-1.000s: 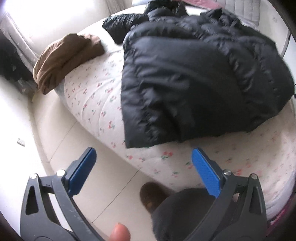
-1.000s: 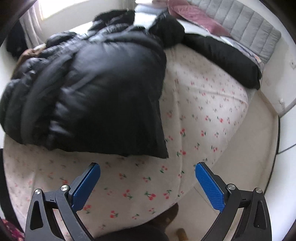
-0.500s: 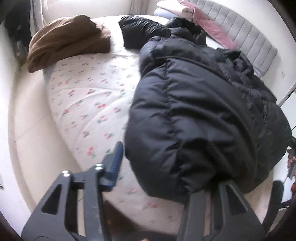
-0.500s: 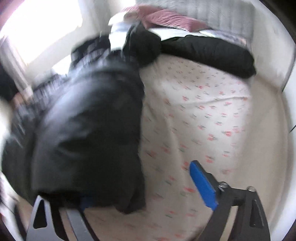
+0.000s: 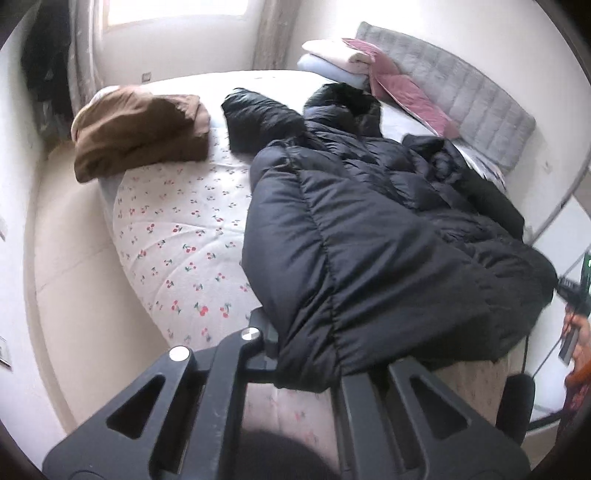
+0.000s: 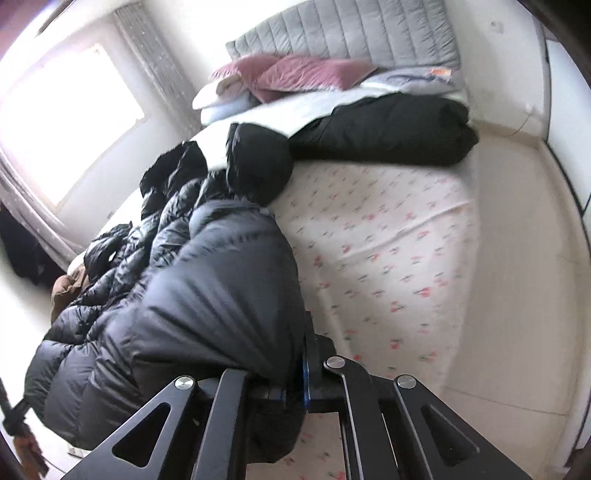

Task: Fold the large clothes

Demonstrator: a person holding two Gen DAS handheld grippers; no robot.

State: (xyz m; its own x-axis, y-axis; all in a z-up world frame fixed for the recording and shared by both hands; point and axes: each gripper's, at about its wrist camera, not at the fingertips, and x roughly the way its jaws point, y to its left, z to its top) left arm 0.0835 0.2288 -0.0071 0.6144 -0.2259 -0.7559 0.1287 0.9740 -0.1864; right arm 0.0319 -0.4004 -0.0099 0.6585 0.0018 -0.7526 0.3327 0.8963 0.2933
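A large black puffer coat (image 5: 369, 240) lies lengthwise on a bed with a cherry-print sheet (image 5: 177, 243). My left gripper (image 5: 295, 369) is shut on the coat's near bottom corner at the foot of the bed; its pads are hidden by the fabric. In the right wrist view the same coat (image 6: 207, 295) bunches up at the left. My right gripper (image 6: 295, 376) is shut on the coat's other bottom corner, with a blue pad edge showing against the fabric.
A folded brown garment (image 5: 140, 133) sits at the bed's far left corner. A rolled black garment (image 6: 384, 129) lies near the grey headboard (image 6: 351, 33). Pink and white pillows (image 5: 351, 59) lie by the headboard. Pale floor surrounds the bed.
Both grippers moved forward from open positions off the bed's edge onto the coat's bottom hem and closed on its two corners.
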